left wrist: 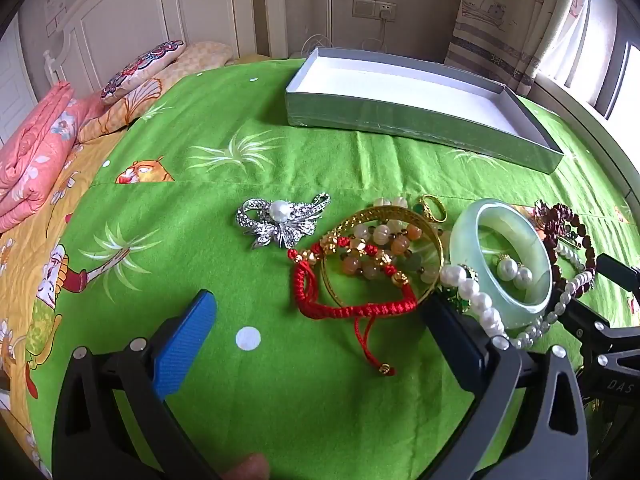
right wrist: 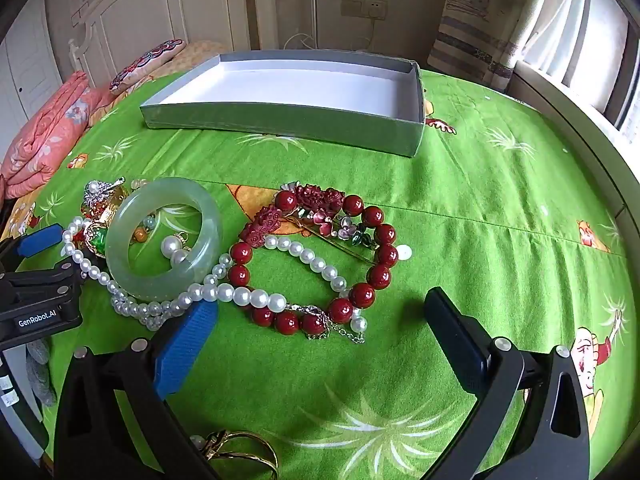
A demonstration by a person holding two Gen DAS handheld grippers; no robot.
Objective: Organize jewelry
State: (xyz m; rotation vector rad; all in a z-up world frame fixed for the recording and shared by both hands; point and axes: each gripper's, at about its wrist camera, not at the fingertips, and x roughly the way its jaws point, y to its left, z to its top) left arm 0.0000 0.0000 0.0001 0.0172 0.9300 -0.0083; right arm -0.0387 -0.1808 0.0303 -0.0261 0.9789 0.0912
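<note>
Inspected: jewelry heaped on a green bedspread (left wrist: pixel 248 400), none yet sorted.

Left gripper (left wrist: pixel 320 320): jaws wide apart, nothing between the pads, tilted down over the near part of the bedspread. Straddles the red cord bracelet (left wrist: pixel 352 308), apparently lined up for a first pick; no contact seen.

Right gripper (right wrist: pixel 320 336): jaws likewise wide apart and empty, angled down over the dark red bead bracelet (right wrist: pixel 356 264). Left pad just beside the pearl necklace (right wrist: pixel 224 292); touching or not cannot be told.

Grey box (left wrist: pixel 420 120): open, white floor bare, set toward the far edge of the bedspread, well apart from the heap. Evidently the destination, placed with its mouth up so that pieces can be dropped in from above.

Heap: jade bangle (right wrist: pixel 164 236) lies flat with pearl earrings (right wrist: pixel 174 250) inside its ring. Gold bangle (left wrist: pixel 384 256) encloses an amber bead bracelet (left wrist: pixel 384 240), the red cord draped across both. Silver brooch (left wrist: pixel 280 220) lies alone, left of the heap. Gold ring (left wrist: pixel 434 208) behind the gold bangle.

Risk noted: cord, beads and pearls overlap; lifting one is likely to drag another. Brooch judged the cleanest pick.
</note>
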